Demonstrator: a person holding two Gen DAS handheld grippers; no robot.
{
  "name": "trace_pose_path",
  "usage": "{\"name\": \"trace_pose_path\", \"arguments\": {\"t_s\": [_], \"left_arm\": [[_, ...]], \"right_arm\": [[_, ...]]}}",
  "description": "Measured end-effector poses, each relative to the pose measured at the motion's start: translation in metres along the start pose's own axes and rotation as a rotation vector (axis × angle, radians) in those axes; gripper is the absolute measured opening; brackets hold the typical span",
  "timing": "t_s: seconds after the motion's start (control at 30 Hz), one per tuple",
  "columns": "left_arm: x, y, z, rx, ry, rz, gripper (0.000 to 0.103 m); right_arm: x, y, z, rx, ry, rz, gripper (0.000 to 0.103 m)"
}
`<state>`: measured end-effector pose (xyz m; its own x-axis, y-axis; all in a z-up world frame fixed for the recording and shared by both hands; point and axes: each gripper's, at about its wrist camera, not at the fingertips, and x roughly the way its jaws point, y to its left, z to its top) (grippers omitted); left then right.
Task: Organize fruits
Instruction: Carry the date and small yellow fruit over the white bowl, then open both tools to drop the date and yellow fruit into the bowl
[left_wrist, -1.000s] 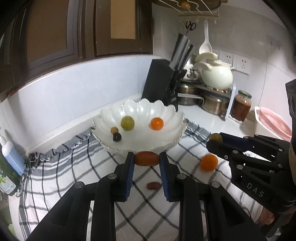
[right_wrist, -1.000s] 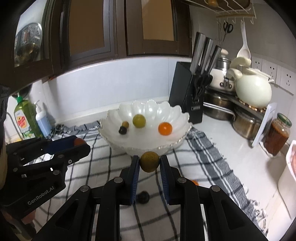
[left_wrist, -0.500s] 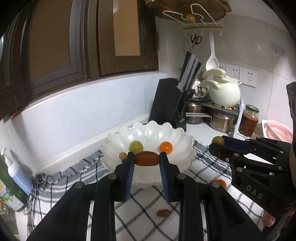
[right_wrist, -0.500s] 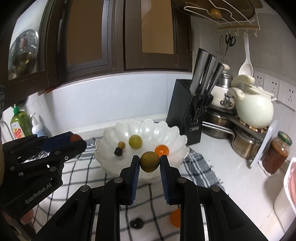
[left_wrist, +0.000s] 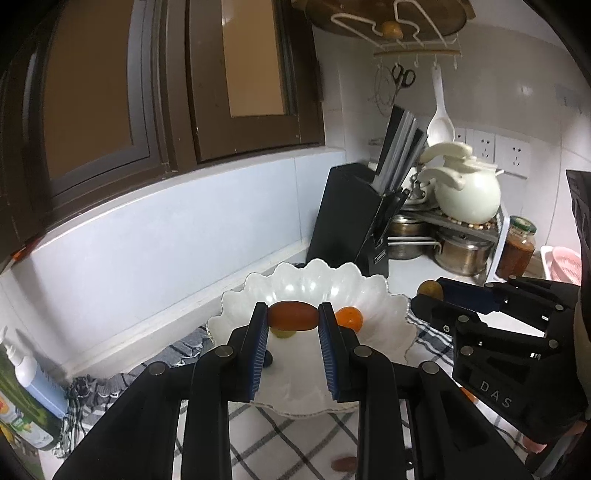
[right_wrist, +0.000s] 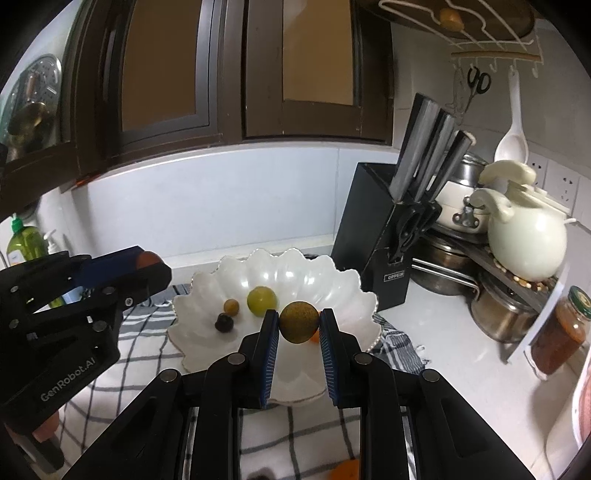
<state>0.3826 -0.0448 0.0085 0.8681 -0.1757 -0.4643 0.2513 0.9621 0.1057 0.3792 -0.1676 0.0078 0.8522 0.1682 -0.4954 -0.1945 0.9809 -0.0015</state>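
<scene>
- Left tongs (left_wrist: 293, 320), centre of the left wrist frame, are clamped on an oblong reddish-brown fruit (left_wrist: 293, 315) above the white scalloped bowl (left_wrist: 384, 332).
- Right tongs (right_wrist: 299, 325), centre of the right wrist frame, pinch a round olive-brown fruit (right_wrist: 299, 321) over that bowl's right half.

Glossy white bowl (right_wrist: 332, 280) (ceramic-looking), woven checked cloth (right_wrist: 147, 373), shiny metal pots (right_wrist: 502, 314), matt black knife block (right_wrist: 373, 236)
</scene>
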Motion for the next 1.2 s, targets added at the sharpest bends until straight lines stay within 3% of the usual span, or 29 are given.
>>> {"name": "trace_pose_path", "arguments": {"t_s": [0.63, 1.2], "left_arm": [[0.098, 0.012, -0.005, -0.074, 0.220, -0.049, 0.028], [0.134, 0.011, -0.022, -0.060, 0.334, -0.025, 0.028]], "right_arm": [[0.093, -0.022, -0.002, 0.056, 0.195, 0.040, 0.024], [0.131, -0.025, -0.015, 0.040, 0.310, 0.037, 0.024]]}}
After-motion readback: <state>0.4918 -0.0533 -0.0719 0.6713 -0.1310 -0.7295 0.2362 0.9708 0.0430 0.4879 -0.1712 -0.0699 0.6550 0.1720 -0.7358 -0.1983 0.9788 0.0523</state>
